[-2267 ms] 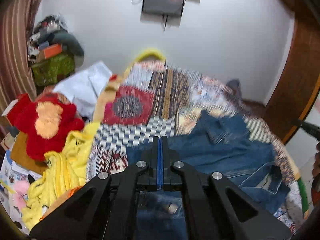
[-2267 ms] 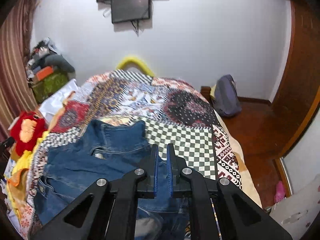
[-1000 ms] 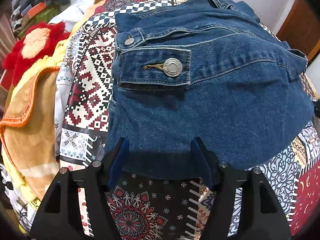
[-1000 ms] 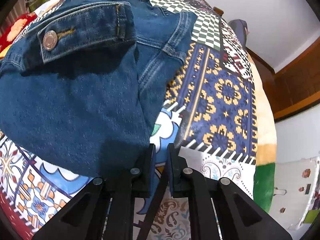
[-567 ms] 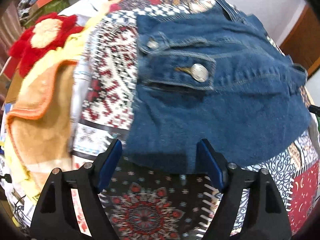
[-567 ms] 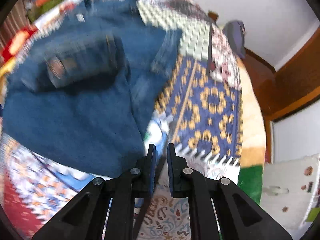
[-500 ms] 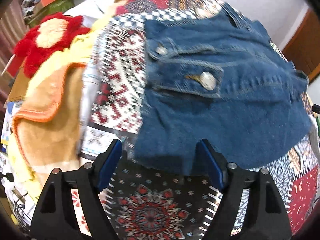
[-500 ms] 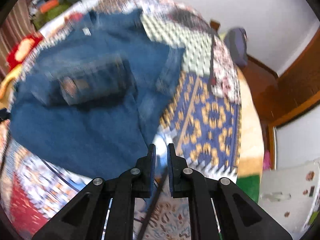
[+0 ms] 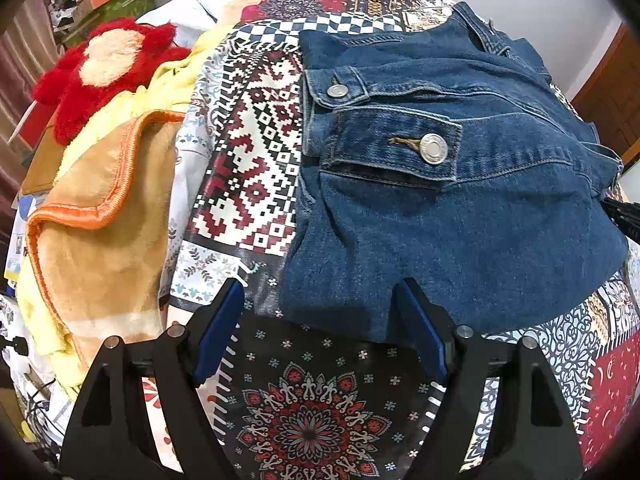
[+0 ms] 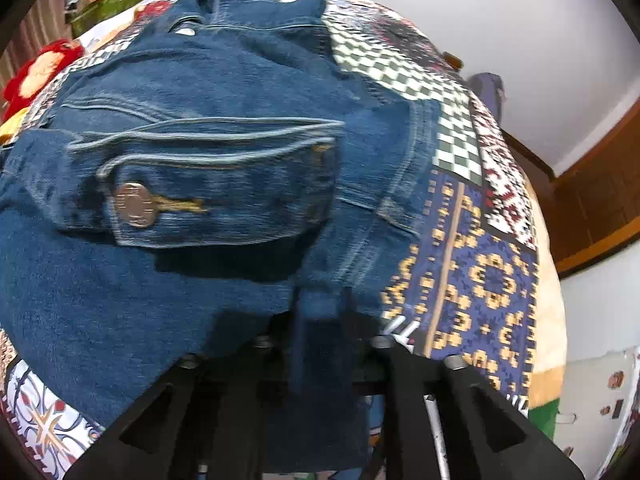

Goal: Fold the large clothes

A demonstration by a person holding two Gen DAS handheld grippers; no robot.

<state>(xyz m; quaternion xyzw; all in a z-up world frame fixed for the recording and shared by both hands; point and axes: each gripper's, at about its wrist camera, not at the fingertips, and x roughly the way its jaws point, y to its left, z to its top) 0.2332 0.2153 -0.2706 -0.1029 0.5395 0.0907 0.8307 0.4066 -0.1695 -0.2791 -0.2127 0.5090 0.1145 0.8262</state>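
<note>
Denim jacket [image 9: 460,216] lies folded on the quilt [image 9: 256,152], filling 12 to 3 o'clock in the left view. Heavy, stiff, non-slip; we grab at seams or hem. Left gripper [image 9: 320,332] wide, empty. Right gripper [image 10: 320,336] has just been opening, denim between its jaws, blurred.

A: How many garments on the bed?
B: One denim jacket [image 9: 460,208], showing two metal buttons [image 9: 434,149]
A: Soft toys?
B: One red plush [image 9: 100,68], plus one orange-edged blanket [image 9: 100,232]
</note>
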